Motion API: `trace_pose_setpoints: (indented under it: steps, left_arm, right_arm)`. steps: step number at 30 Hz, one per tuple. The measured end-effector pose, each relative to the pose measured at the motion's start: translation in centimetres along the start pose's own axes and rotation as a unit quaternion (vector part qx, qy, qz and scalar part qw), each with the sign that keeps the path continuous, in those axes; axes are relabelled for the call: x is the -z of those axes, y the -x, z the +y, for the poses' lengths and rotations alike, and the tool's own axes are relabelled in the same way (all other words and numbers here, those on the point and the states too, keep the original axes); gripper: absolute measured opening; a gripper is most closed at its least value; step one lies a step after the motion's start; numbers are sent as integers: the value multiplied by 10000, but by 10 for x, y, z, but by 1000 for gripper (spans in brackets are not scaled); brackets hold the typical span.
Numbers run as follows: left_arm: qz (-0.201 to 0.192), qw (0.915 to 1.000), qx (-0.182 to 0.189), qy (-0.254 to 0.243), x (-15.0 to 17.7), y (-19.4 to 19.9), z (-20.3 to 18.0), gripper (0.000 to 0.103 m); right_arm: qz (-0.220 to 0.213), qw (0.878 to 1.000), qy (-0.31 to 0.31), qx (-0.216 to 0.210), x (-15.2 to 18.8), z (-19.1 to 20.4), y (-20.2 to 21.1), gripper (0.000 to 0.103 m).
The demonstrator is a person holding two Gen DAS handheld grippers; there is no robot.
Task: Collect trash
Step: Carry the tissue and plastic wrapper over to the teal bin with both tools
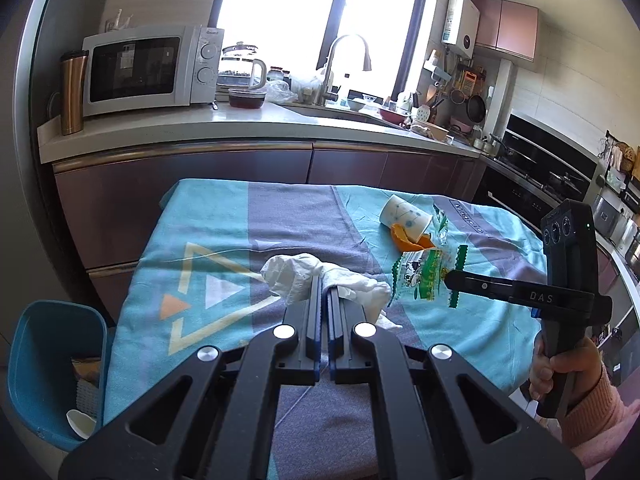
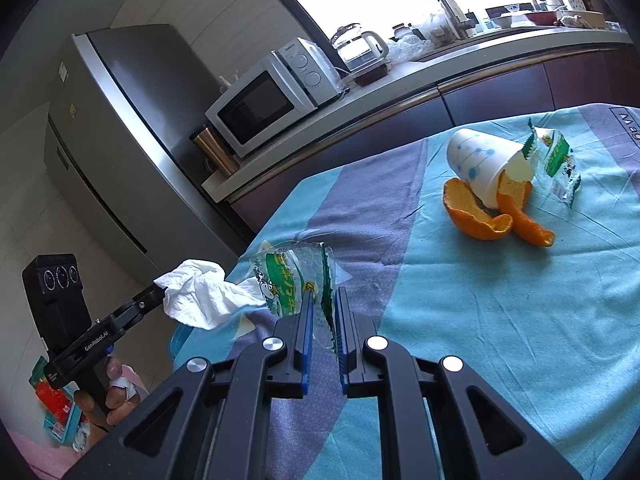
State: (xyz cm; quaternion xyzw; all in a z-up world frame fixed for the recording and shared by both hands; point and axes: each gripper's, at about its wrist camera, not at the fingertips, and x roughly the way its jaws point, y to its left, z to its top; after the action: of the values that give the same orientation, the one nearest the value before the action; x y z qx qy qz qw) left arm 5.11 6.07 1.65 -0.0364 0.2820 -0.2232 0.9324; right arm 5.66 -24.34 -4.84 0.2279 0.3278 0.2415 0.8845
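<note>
Two tongs work over a table [image 1: 224, 216] covered with a blue and grey cloth. At the far left of the left wrist view, a blue bin [image 1: 44, 360] stands on the floor beside the table, with a white scrap lying in it. Next along, the left tongs [image 1: 325, 286] are clamped tight on a crumpled white tissue [image 1: 296, 276], which bulges out on both sides of the closed fingers and hangs above the cloth. To the right of it, the right tongs [image 1: 450, 276] pinch the edge of a clear wrapper [image 1: 424, 276] printed in green. Behind that wrapper, a white paper cup [image 1: 404, 216] with blue dots lies on its side on the cloth, touching pieces of orange peel [image 1: 408, 240]. A second clear wrapper [image 1: 442, 228] lies just beside the cup's mouth. At the far right, a hand [image 1: 560, 368] in a pink sleeve grips the handle of the right tongs.

From the right wrist view, the tissue [image 2: 200, 296] sits at the left in the left tongs [image 2: 162, 290], the wrapper [image 2: 284, 280] stands between the blue pads [image 2: 307, 320] in the middle, and the cup [image 2: 476, 160] and peel [image 2: 480, 216] lie well apart at the right.
</note>
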Motion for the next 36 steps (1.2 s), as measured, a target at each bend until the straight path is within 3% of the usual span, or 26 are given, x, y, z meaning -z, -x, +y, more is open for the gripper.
trace_pose_setpoints:
  steps: [36]
  left_arm:
    - [-205, 9972, -574, 430, 17, 51, 48, 3]
  right_arm:
    - [639, 9946, 496, -646, 7, 64, -60, 10]
